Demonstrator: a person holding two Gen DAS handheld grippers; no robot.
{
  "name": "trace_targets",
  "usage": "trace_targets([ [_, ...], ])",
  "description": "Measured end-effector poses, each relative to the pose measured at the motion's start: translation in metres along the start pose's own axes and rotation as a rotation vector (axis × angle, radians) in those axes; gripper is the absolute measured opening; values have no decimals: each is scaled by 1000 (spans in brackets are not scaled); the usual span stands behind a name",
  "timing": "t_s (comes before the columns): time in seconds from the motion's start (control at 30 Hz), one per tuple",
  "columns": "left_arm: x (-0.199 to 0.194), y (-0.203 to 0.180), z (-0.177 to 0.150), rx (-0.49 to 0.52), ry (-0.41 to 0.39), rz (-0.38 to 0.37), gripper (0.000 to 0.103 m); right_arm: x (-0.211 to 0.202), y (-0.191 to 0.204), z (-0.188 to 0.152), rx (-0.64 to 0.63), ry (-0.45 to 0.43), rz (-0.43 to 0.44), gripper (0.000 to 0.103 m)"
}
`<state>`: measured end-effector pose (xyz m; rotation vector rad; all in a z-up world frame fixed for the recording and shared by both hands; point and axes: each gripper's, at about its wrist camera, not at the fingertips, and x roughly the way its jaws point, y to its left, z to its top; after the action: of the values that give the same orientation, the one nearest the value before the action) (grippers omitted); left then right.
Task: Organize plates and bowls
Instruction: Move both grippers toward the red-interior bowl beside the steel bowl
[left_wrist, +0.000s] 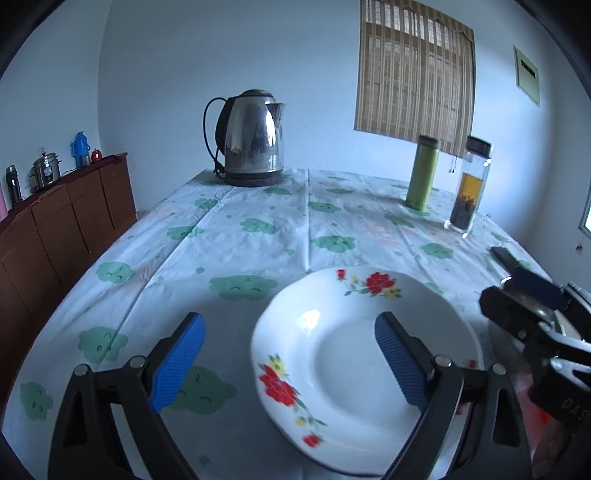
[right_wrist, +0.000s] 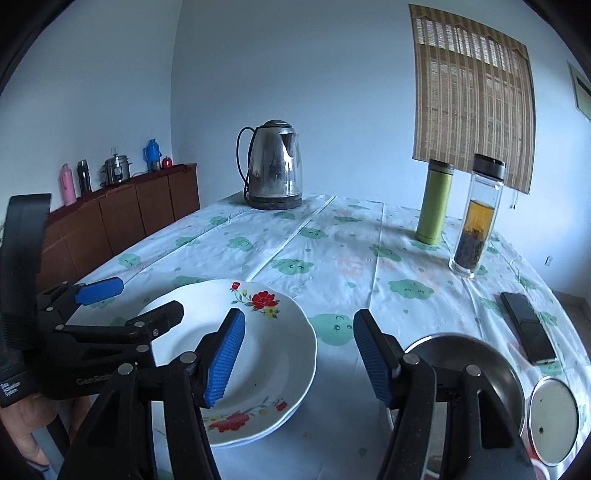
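At the near edge of the table (right_wrist: 332, 236), your left gripper (left_wrist: 290, 354) and right gripper (right_wrist: 299, 354) both hang w/ jaws released, nothing held. Floral plate (right_wrist: 273, 354) sits near-left, apparently stacked; steel bowl (right_wrist: 480, 362) near-right. Between picks, I'd say. Next: go for the bowl rim.

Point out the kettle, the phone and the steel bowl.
kettle (right_wrist: 275, 166): right wrist view, its steel body.
phone (right_wrist: 529, 326): right wrist view, its dark screen.
steel bowl (right_wrist: 495, 363): right wrist view, inner wall.
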<state>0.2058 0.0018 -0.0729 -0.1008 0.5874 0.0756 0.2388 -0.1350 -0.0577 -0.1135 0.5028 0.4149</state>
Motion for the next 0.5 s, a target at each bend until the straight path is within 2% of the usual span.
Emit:
trace_targets([
  [0.1,-7,-12,-3,17,-3,-17,95,-11,-2,-3,31,-15,32,63],
  [0.23,-17,-32,-7,57,-13,-56,95,-39,-1,-7,27,-60,33,63],
  [0.5,-33,-77,-9,129,-17,-179,95,-104,-21,-17,62,-120,19,63],
])
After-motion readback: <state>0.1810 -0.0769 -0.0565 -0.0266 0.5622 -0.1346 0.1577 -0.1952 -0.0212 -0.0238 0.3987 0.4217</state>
